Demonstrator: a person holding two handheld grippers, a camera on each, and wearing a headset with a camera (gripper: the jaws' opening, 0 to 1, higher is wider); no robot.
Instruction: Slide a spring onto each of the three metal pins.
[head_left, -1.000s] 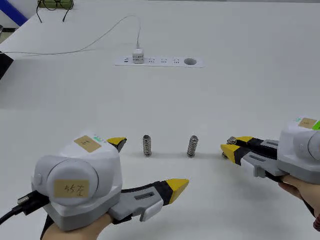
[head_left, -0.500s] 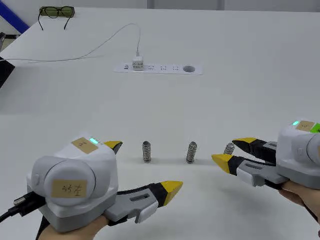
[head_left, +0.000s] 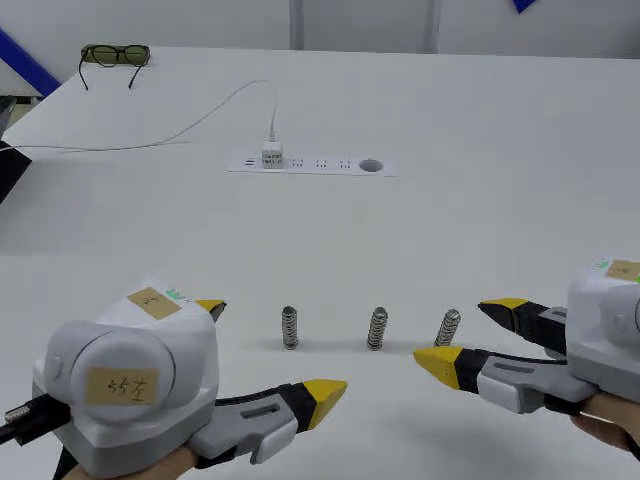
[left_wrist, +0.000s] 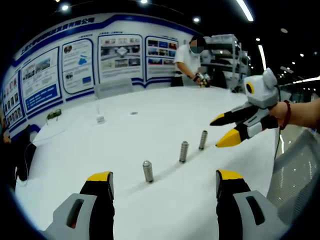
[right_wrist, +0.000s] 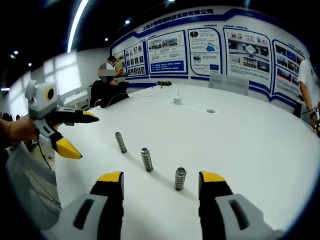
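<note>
Three coiled springs stand upright in a row on the white table, each over a pin: the left spring, the middle spring and the right spring. My left gripper is open just left of the row, with nothing between its yellow tips. My right gripper is open too, its tips just right of the right spring and apart from it. From the left gripper view the springs run away to the right. In the right gripper view the nearest spring stands just ahead of the jaws.
A white power strip with a plugged-in charger and cable lies further back. Dark glasses rest at the far left corner. A person stands beyond the table's far end, and another person sits near its left side.
My right gripper, near shut at the right spring a second ago, has opened and drawn back to the right. The spring stays upright. The head camera has tilted up.
</note>
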